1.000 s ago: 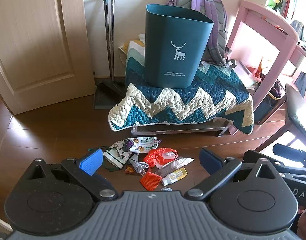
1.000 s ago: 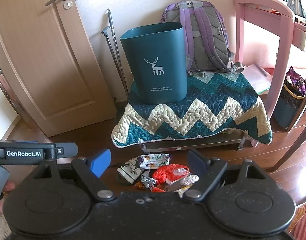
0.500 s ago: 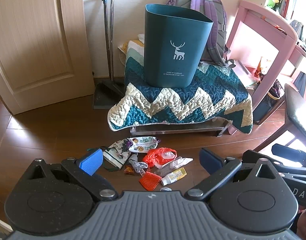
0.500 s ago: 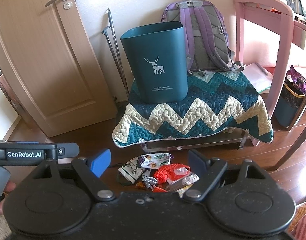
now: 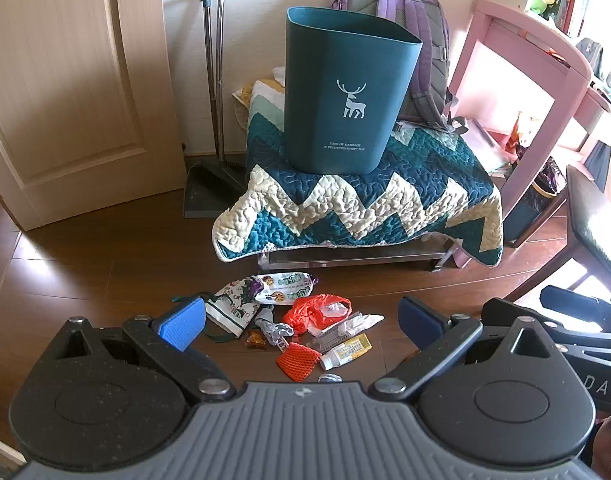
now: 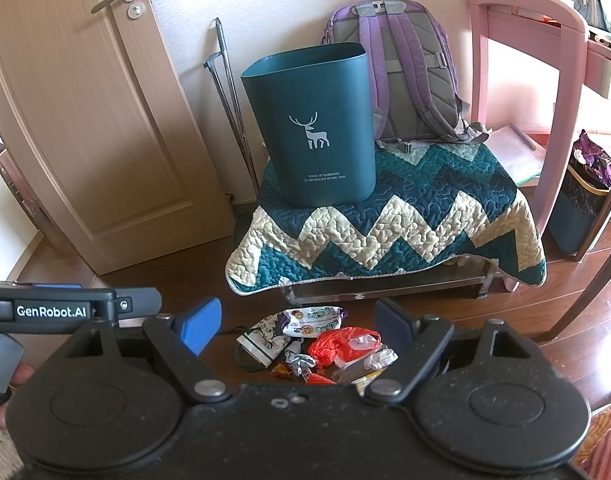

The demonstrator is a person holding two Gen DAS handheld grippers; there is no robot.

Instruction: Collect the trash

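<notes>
A heap of trash lies on the wooden floor in front of a low bench: a white cookie wrapper (image 5: 283,286) (image 6: 313,320), a red plastic bag (image 5: 317,312) (image 6: 341,344), an orange net piece (image 5: 297,360), a small yellow tube (image 5: 345,352) and a printed pouch (image 5: 231,308). A dark teal bin with a deer print (image 5: 341,104) (image 6: 317,128) stands upright on the quilt-covered bench. My left gripper (image 5: 301,322) hovers open over the heap, holding nothing. My right gripper (image 6: 295,326) is open and empty too, just behind the heap.
A zigzag quilt (image 5: 385,204) drapes the bench. Behind the bin leans a purple backpack (image 6: 401,64). A broom and dustpan (image 5: 209,184) stand by the door (image 6: 85,120). A pink desk (image 5: 533,52) and a dark chair (image 5: 593,220) are to the right.
Both grippers have drifted only slightly; the view shifts a little. The trash and bin have not moved.
</notes>
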